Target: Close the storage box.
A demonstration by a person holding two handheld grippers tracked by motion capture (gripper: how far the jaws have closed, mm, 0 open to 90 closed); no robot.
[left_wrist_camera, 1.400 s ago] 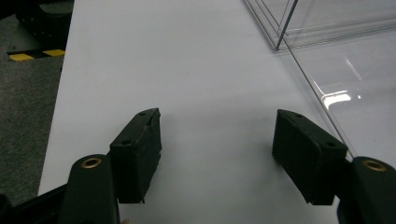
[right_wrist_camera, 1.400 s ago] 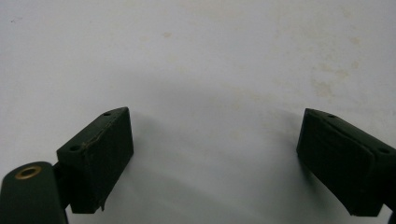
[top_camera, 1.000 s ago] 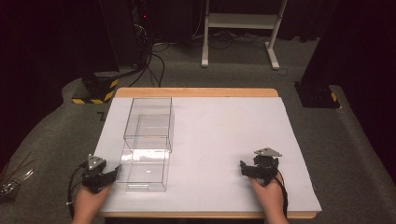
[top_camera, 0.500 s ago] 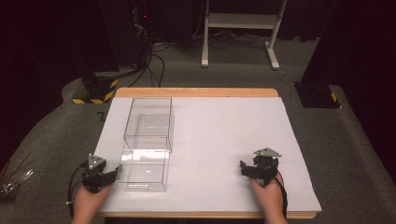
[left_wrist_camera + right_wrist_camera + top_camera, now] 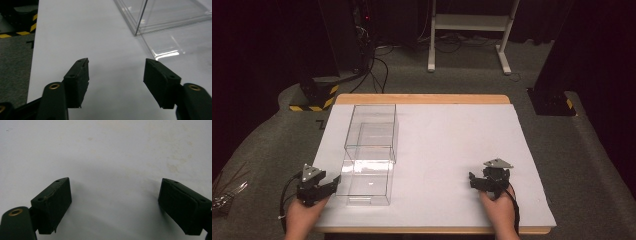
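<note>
Fingers (image 5: pixel 77 80) of both grippers spread wide, empty, hands low at near table (image 5: pixel 452 145) edge, clear box (image 5: pixel 369 155) beside left gripper (image 5: pixel 328 189).

The counter (image 5: pixel 422 99) shows a wooden edge under a matt white, paper-like sheet (image 5: pixel 452 145), faintly stained ahead of the right tool (image 5: pixel 113 202). Just right of the left tool (image 5: pixel 116 80) stands a glossy clear plastic box (image 5: pixel 369 150). Both tools' pads look matt black.
</note>
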